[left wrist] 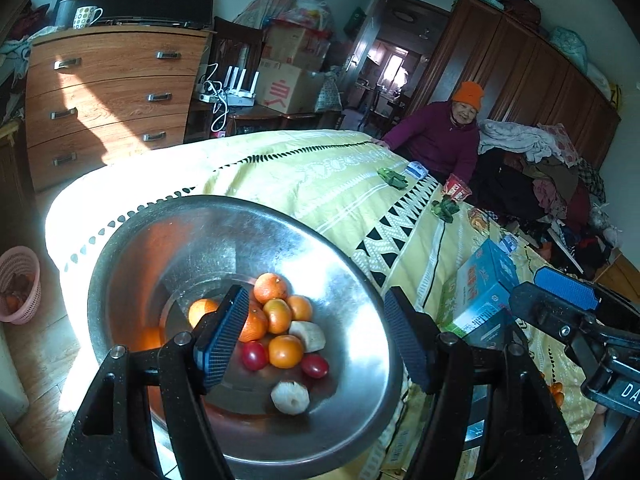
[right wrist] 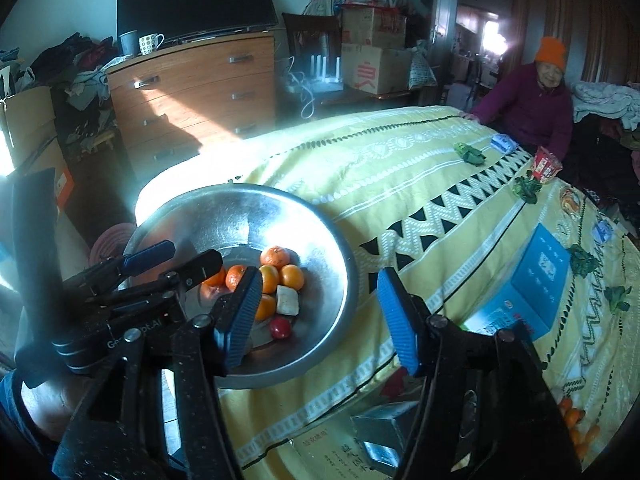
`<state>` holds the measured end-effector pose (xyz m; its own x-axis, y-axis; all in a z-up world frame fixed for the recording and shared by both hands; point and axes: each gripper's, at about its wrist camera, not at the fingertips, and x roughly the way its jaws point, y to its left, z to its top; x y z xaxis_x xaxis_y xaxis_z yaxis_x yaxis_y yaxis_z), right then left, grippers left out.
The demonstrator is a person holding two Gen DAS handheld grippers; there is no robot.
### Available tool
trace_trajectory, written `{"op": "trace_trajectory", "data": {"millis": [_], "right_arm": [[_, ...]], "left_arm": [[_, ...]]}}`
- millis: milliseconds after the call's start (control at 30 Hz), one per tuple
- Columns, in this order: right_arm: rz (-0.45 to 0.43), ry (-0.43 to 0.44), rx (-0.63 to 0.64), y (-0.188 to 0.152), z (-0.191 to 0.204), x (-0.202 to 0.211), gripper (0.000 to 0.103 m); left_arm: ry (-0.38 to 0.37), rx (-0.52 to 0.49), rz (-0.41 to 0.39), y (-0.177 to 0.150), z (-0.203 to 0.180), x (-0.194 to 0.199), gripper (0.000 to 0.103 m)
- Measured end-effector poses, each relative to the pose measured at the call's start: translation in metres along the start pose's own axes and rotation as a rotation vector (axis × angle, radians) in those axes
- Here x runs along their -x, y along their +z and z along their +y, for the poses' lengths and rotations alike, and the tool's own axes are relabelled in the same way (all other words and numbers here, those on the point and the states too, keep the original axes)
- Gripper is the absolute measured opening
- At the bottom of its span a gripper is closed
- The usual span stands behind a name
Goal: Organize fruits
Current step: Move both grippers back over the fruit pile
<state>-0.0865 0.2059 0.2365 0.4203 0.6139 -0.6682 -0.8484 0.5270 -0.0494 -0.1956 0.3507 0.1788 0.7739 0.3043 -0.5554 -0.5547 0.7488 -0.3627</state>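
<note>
Sitting on the yellow patterned cloth (right wrist: 420, 184) is the metal bowl (left wrist: 352, 288), the landmark for everything else. Inside the bowl: several oranges (left wrist: 285, 351), 2 small red fruits (left wrist: 254, 355), 2 pale peeled chunks (left wrist: 290, 397), all clustered at the bottom. Left gripper (left wrist: 316, 340) hovers over the bowl, jaws standing apart, nothing between the pads, fruit visible through the gap. Right gripper (right wrist: 320, 316) hangs over the bowl's right rim, jaws also apart and empty, 1 finger over the fruit, the other outside the bowl over the cloth. Right of the bowl lies a blue box (right wrist: 536, 280). Past that box, green leafy bits (right wrist: 582, 260) are scattered on the cloth. Far beyond the bowl, across the cloth, sits a person (right wrist: 532, 108) in an orange hat. Behind the bowl stands a wooden dresser (left wrist: 108, 100).
</note>
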Motion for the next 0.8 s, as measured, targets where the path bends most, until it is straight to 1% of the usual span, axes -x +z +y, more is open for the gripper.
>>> {"op": "trace_trajectory", "data": {"millis": [100,167,233,300,400,467,500,567,633,700,767,800], "right_arm": [[-0.049,-0.012,-0.021,-0.014,-0.016,0.025,0.064],[-0.081,-0.030,-0.039,-0.037,-0.029,0.045,0.064],[-0.079,-0.071,-0.082,-0.073,-0.050,0.063,0.064],[-0.048,-0.107,-0.150,-0.112,-0.077,0.075,0.064],[0.028,-0.160,-0.272,-0.181,-0.124,0.089,0.062],[0.091,-0.182,-0.387,-0.224,-0.157,0.095,0.050],[0.112,-0.185,-0.452,-0.244,-0.174,0.099,0.044],[0.128,-0.205,-0.547,-0.274,-0.203,0.104,0.043],[0.126,-0.196,-0.599,-0.288,-0.222,0.104,0.043],[0.117,-0.158,-0.626,-0.289,-0.236,0.096,0.043],[0.099,-0.095,-0.650,-0.284,-0.251,0.083,0.044],[0.091,-0.082,-0.644,-0.280,-0.257,0.075,0.044]], "left_arm": [[-0.052,-0.039,-0.020,-0.001,-0.026,0.013,0.072],[-0.109,-0.090,-0.033,-0.005,-0.051,0.022,0.072],[-0.175,-0.159,-0.032,-0.014,-0.083,0.028,0.072],[-0.257,-0.224,-0.006,-0.028,-0.121,0.028,0.072],[-0.382,-0.318,0.048,-0.058,-0.183,0.026,0.072],[-0.454,-0.367,0.108,-0.082,-0.220,0.019,0.072],[-0.476,-0.393,0.141,-0.096,-0.237,0.013,0.072],[-0.503,-0.427,0.210,-0.124,-0.262,0.000,0.072],[-0.510,-0.445,0.286,-0.149,-0.280,-0.018,0.072],[-0.505,-0.458,0.339,-0.167,-0.290,-0.034,0.072],[-0.488,-0.462,0.376,-0.181,-0.296,-0.048,0.071],[-0.478,-0.463,0.390,-0.186,-0.297,-0.054,0.071]]}}
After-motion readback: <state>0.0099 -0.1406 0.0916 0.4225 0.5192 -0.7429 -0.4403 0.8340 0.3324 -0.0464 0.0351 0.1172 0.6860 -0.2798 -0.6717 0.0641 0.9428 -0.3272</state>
